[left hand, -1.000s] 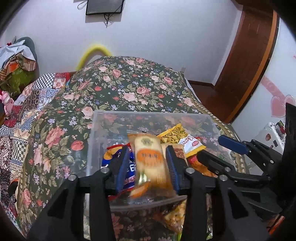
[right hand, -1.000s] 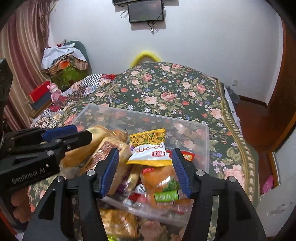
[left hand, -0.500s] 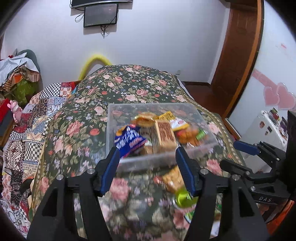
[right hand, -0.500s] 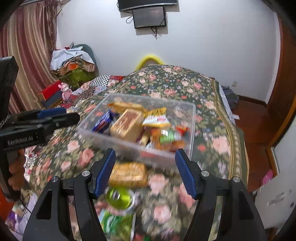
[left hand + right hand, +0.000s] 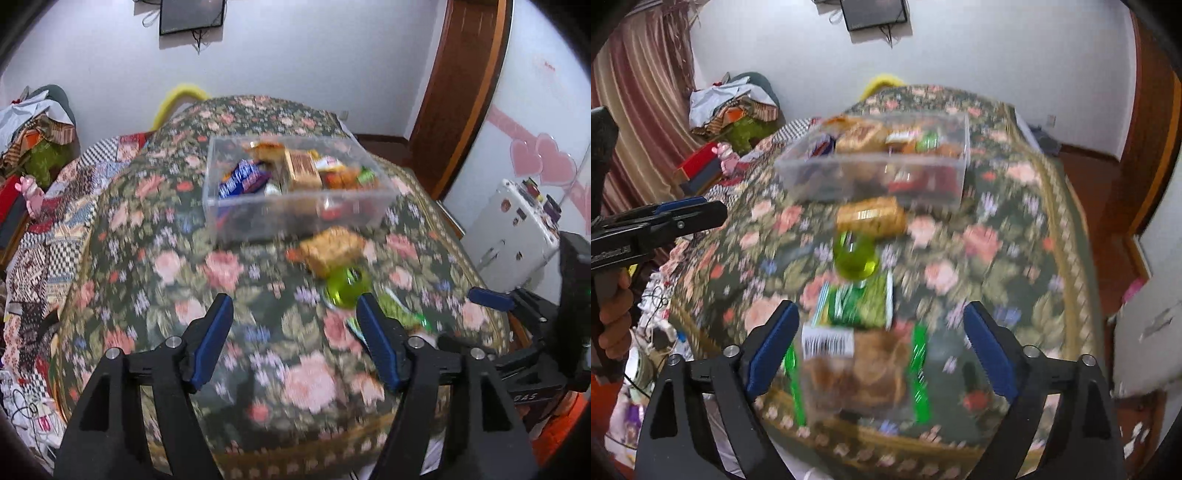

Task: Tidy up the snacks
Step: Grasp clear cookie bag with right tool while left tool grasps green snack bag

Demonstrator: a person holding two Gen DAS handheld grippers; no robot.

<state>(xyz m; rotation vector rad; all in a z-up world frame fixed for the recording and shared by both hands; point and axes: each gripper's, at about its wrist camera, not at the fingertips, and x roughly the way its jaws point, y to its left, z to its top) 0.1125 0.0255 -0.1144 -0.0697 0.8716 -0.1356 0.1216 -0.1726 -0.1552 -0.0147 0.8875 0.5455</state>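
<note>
A clear plastic box (image 5: 295,218) (image 5: 871,177) holding several snack packs sits on the floral bed. In front of it lie a tan snack pack (image 5: 332,249) (image 5: 871,219), a green round item (image 5: 347,288) (image 5: 855,258), a green packet (image 5: 860,304) and a clear bag of brown snacks (image 5: 857,373). My left gripper (image 5: 295,336) is open and empty, well back from the box. My right gripper (image 5: 882,347) is open and empty above the clear bag. Both views are blurred.
The floral bedspread (image 5: 221,266) covers the bed, with a patchwork quilt (image 5: 44,236) on the left. A white appliance (image 5: 513,225) and a wooden door (image 5: 465,96) stand at the right. Piled clothes (image 5: 735,107) lie at the back left.
My left gripper let go of the orange snack pack into the box. Both grippers have drawn back and up from the box, so the snacks lying in front of it now show.
</note>
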